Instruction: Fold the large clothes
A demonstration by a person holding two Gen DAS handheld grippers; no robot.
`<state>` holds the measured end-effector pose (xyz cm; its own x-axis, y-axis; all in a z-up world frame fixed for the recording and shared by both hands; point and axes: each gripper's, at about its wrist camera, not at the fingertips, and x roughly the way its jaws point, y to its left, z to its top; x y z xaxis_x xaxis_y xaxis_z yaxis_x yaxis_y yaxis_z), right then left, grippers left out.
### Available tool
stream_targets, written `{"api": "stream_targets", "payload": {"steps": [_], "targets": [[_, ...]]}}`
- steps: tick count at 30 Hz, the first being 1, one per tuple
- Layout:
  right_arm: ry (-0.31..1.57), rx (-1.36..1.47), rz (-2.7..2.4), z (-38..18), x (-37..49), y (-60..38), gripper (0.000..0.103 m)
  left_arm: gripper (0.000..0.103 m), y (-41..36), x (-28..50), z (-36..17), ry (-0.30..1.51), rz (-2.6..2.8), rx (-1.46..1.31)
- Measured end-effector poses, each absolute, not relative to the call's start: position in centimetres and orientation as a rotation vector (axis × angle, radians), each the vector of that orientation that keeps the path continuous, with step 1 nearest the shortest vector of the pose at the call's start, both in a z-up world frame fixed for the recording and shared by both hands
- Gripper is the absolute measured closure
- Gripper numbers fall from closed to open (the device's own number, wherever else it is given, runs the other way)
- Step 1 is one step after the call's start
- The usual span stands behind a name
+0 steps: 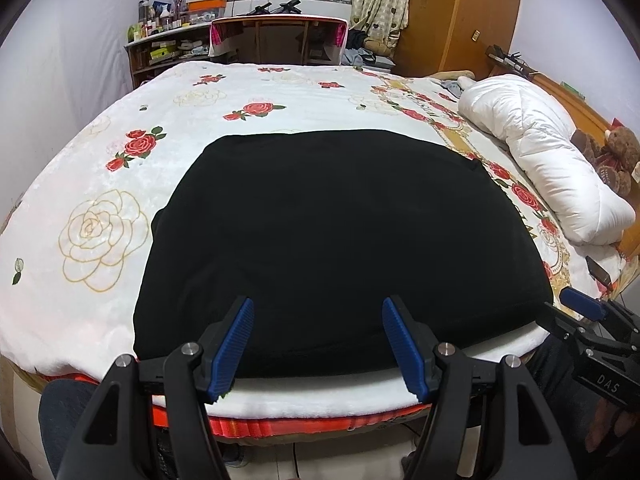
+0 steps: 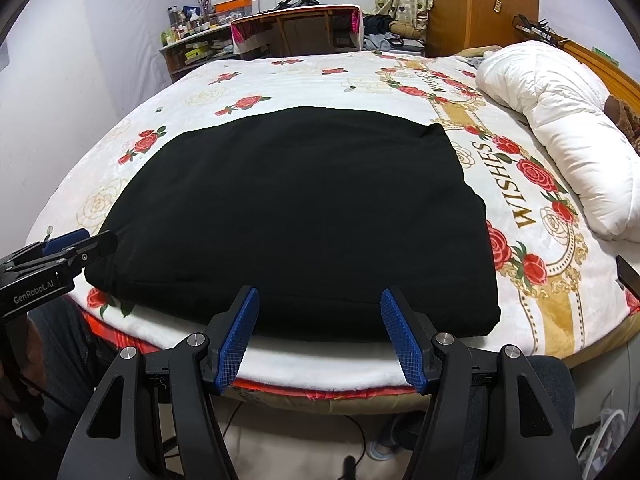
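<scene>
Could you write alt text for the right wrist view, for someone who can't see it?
A black garment, folded into a flat rectangle, lies on a rose-print bedspread. The right gripper hangs at the bed's near edge, jaws open and empty; the left gripper shows at far left.

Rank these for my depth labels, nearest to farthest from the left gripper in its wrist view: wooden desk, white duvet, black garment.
1. Black garment, directly ahead of the left gripper.
2. White duvet, right, mid-bed.
3. Wooden desk, beyond the bed's far edge.
</scene>
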<state>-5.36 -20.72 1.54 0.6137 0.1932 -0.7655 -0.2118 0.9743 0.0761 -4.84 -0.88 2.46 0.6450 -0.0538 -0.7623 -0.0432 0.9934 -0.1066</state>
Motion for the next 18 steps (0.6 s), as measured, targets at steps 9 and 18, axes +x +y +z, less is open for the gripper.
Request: {"api": "stream_targets", "payload": {"steps": [9, 18], "targets": [[0.883, -0.025, 0.232, 1.49, -5.39, -20.61, 0.039, 0.034, -1.41, -4.88, 2.39, 0.883, -0.007, -0.1], [0.886, -0.026, 0.23, 1.45, -5.35, -20.57, 0.039, 0.034, -1.23, -4.51, 1.93, 0.903, -0.007, -0.119]]}}
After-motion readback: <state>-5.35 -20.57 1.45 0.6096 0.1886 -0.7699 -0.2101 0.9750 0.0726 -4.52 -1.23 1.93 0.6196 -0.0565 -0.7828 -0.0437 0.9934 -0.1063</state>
